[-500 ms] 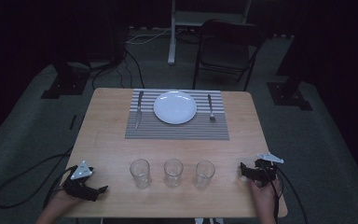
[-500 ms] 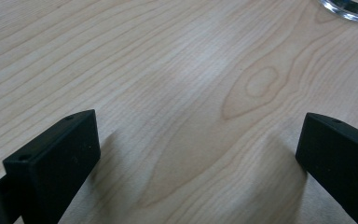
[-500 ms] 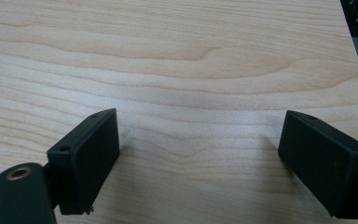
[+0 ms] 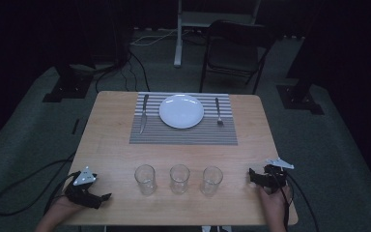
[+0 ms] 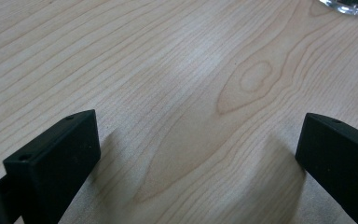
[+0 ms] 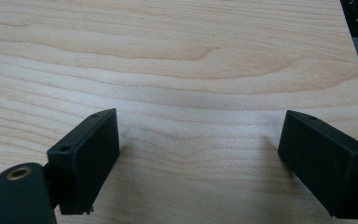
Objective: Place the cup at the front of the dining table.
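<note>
The left tool (image 4: 101,197) rests low on the counter (image 4: 111,145) near its front left corner, jaws spread wide with nothing between them. The right tool (image 4: 251,176) sits at the front right, likewise open and empty, pointing toward the glasses. Between the tools stand three clear, straight-sided tumblers in a row: the left glass (image 4: 145,179), the middle glass (image 4: 179,178) and the right glass (image 4: 212,180), each apart from its neighbours and untouched. So the handling of the glasses appears not yet begun. Farther off lies a grey striped placemat (image 4: 183,137) bearing a round white plate (image 4: 181,110), a metal knife (image 4: 144,113) and a fork (image 4: 218,112). The counter is pale, smooth wood with wavy grain.
</note>
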A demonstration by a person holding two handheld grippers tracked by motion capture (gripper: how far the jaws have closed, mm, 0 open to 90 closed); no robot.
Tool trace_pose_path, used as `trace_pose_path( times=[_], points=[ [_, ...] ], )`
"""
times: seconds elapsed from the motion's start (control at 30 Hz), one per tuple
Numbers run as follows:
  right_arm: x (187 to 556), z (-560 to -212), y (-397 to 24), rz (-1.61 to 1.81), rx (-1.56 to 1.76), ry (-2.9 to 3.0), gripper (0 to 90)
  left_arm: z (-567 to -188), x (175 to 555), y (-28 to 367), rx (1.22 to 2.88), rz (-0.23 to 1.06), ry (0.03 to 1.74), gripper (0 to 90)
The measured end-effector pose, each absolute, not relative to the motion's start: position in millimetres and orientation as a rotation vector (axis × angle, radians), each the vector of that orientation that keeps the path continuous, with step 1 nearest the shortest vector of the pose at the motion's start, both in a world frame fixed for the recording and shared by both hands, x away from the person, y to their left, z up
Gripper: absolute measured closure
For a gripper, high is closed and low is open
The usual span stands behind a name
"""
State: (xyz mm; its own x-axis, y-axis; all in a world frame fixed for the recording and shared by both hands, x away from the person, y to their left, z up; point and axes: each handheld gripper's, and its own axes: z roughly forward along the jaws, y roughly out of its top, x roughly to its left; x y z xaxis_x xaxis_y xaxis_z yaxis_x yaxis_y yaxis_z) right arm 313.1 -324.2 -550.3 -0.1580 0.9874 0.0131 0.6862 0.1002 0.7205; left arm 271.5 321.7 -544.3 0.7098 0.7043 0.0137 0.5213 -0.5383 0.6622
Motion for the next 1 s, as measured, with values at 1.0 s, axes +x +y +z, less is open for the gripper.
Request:
trace_pose_path(
  times=[1.0],
  points=[
    [313, -550, -324, 0.823, 1.631, 1.902, 12.2, -538, 272, 279, 2.255, 0.244, 0.748, 5.1]
  ],
)
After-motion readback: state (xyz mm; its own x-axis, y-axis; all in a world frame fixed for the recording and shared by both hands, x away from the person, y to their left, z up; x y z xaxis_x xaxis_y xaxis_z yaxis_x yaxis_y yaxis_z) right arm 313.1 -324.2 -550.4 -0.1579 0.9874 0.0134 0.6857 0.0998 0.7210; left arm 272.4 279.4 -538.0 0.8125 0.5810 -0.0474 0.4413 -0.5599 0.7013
